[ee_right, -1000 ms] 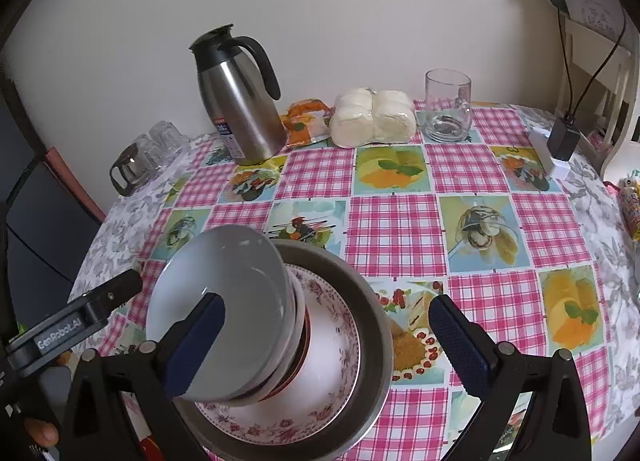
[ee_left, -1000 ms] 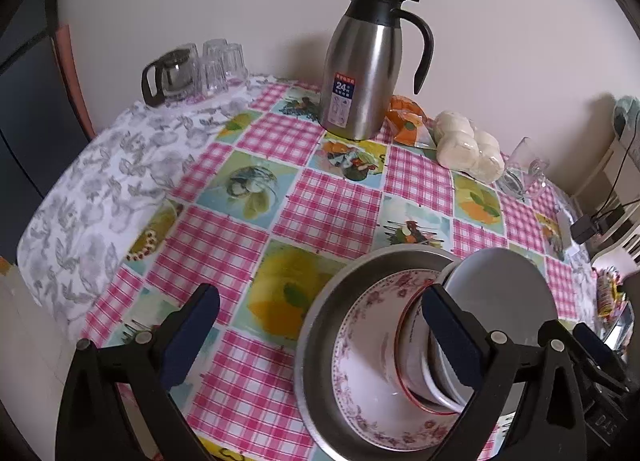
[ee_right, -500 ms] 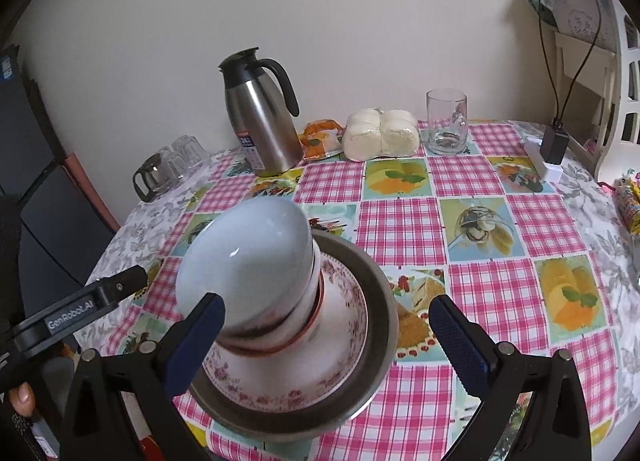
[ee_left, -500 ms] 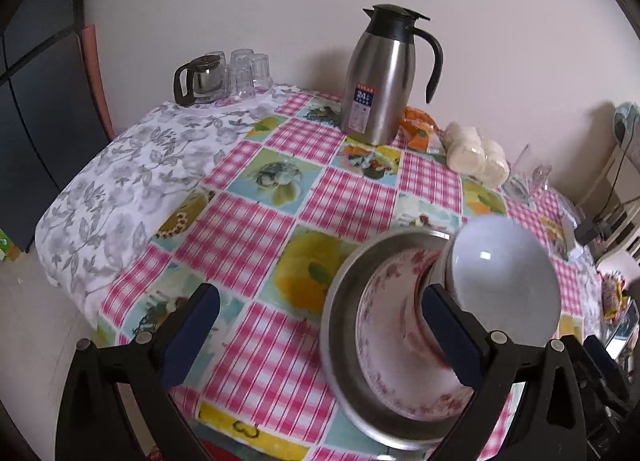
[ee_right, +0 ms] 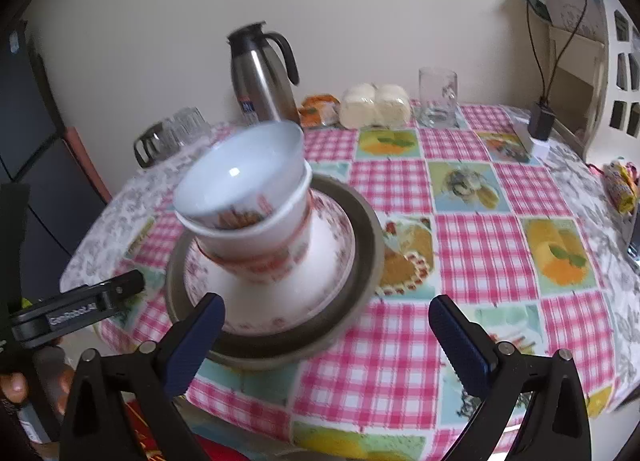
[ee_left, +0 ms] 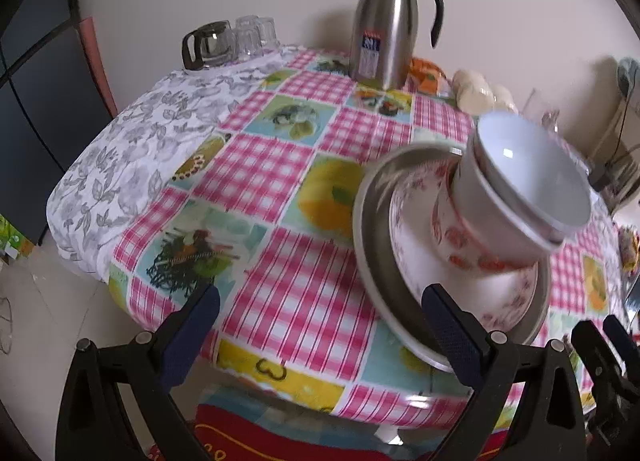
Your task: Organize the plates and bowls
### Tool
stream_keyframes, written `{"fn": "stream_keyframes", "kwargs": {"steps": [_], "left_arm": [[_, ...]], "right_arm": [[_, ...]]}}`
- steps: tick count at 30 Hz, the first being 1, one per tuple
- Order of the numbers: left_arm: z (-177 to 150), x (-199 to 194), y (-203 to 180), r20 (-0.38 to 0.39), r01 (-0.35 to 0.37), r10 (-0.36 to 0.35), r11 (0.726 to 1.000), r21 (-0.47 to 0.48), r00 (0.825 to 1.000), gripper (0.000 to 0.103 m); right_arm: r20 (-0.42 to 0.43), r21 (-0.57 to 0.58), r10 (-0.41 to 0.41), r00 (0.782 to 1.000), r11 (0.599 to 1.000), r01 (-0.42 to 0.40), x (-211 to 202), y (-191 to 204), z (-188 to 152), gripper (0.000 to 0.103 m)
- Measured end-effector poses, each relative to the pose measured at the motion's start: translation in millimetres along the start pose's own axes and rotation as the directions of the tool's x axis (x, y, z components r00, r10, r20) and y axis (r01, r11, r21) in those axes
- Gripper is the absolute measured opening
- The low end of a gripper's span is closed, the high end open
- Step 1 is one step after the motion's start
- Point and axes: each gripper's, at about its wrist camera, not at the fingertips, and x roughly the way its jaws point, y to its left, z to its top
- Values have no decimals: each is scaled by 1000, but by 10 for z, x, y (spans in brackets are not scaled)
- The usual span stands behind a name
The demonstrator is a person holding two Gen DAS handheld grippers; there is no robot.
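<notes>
Dishes stacked near one steel jug (ee_right: 262,75), counted.
Two nested bowls (ee_right: 248,197), one floral plate (ee_right: 320,261), one metal basin (ee_right: 362,261); one glass mug (ee_right: 437,97) right of it.

hand-held gripper (ee_right: 324,335) | black frame | blue ribbed pads (ee_right: 460,347) | silver screws

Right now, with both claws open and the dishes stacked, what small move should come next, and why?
Probably pause or retreat: the bowls sit nested on the plate inside the metal pan, and the left claw and right claw hold nothing.
</notes>
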Motion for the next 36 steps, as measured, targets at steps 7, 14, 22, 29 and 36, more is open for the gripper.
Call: {"fn": "stream_keyframes", "kwargs": {"steps": [7,14,22,29,36], "left_arm": [[-165,151,-94,-79,-30,35,997,72,996,101],[-215,168,-105,-77,-21,28,996,89,997,101],[-265,175,-85,-82,-1,8,996,93,997,101],[-302,199,-92,-92,-10,21,994,111,996,101],[-300,232,-73,-108,-10,21,995,104,994,101]], "right_arm": [[-96,28,-66,993,997,69,164,-130,-177,103],[-105,48,-84,991,995,90,186,-191,-244,103],[-105,48,-93,990,994,98,184,-195,-270,103],[-124,52,-112,986,992,119,213,-222,-304,103],[-131,49,-119,984,991,126,226,-232,-310,103]]}}
